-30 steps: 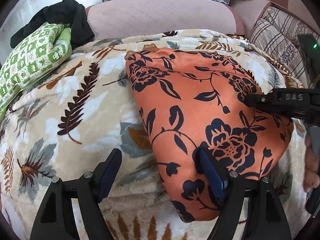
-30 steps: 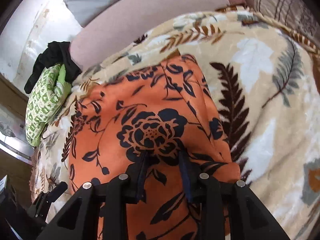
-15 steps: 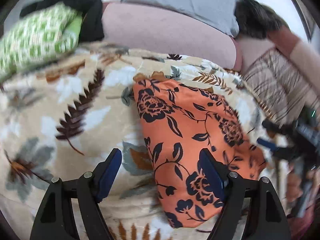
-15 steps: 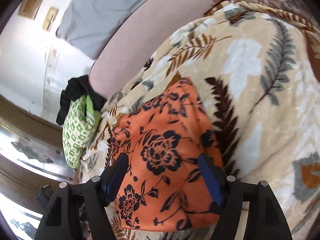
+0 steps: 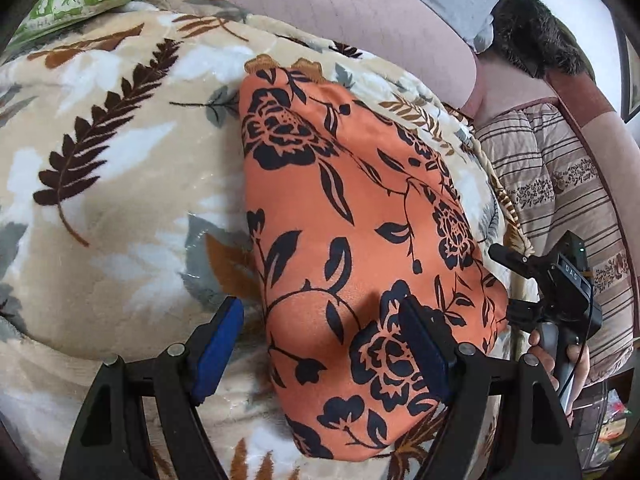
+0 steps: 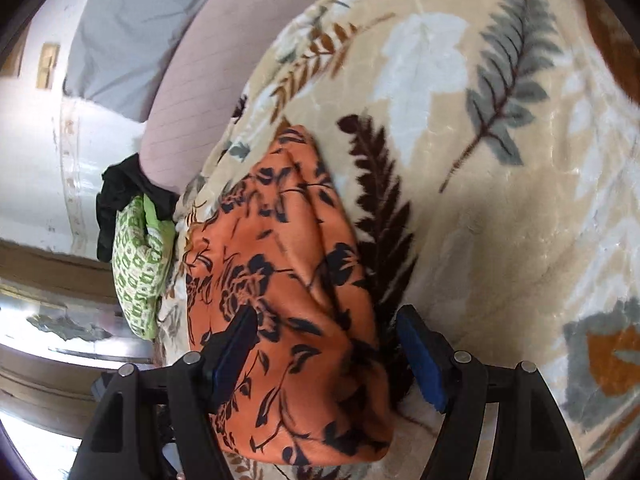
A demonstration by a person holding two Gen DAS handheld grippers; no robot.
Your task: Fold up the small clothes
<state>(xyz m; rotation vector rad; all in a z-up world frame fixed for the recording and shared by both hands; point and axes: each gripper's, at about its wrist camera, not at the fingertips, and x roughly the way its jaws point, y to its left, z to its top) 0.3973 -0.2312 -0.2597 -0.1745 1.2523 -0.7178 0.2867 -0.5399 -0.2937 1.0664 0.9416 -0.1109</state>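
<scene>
Lying folded on a beige plush blanket [image 5: 120, 208] printed with brown, grey and white leaves: an orange satin garment with a black flower print [image 5: 352, 216], smooth on top, its long edges running away from both cameras. Spread wide just above the near end of that garment, touching nothing: the left gripper [image 5: 320, 354], one blue pad over the blanket, the other over the orange cloth. Spread wide as well, holding nothing: the right gripper [image 6: 332, 356], left pad over the orange cloth, right pad over the blanket beyond the garment's edge. Seen from the left wrist view, at the garment's right edge: the same right gripper [image 5: 516, 284], black fingers apart, handle held in a hand [image 5: 560, 364]. Behind the blanket: a pink ribbed sofa back [image 5: 360, 12]. Piled at the far left end: a green-and-white patterned folded cloth [image 6: 138, 268], touching a black garment [image 6: 120, 188].
</scene>
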